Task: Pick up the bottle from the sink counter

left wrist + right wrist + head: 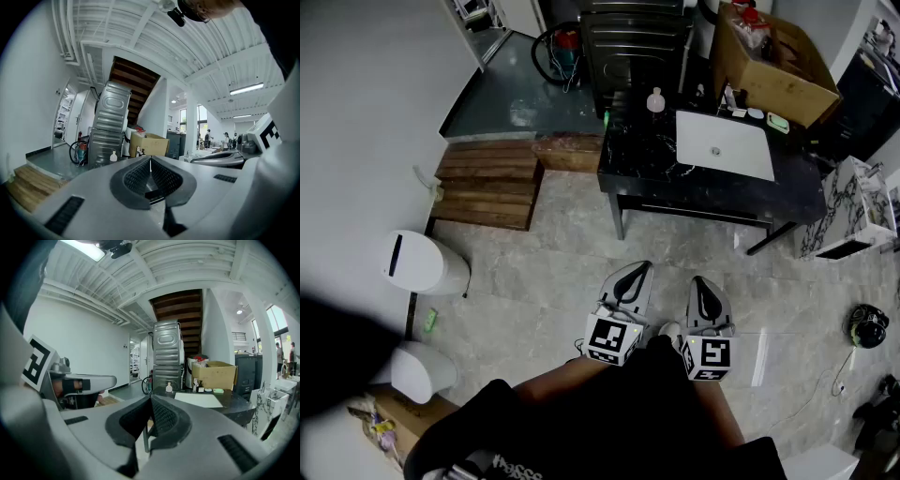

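A small pale bottle (pixel 655 100) with a pump top stands at the back left of the black sink counter (pixel 642 159), left of the white basin (pixel 722 145). It also shows far off as the bottle (pixel 113 156) in the left gripper view and the bottle (pixel 168 387) in the right gripper view. Both grippers hang side by side over the tiled floor, well short of the counter. My left gripper (pixel 637 270) (pixel 150 159) is shut with nothing in it. My right gripper (pixel 699 281) (pixel 151 398) is shut and empty too.
A cardboard box (pixel 773 56) and small items sit behind the basin. A ribbed metal cabinet (pixel 633 37) stands behind the counter. Wooden steps (pixel 487 183) lie to the left and a white bin (pixel 427 262) by the wall. A marbled stand (pixel 853 211) is at the right.
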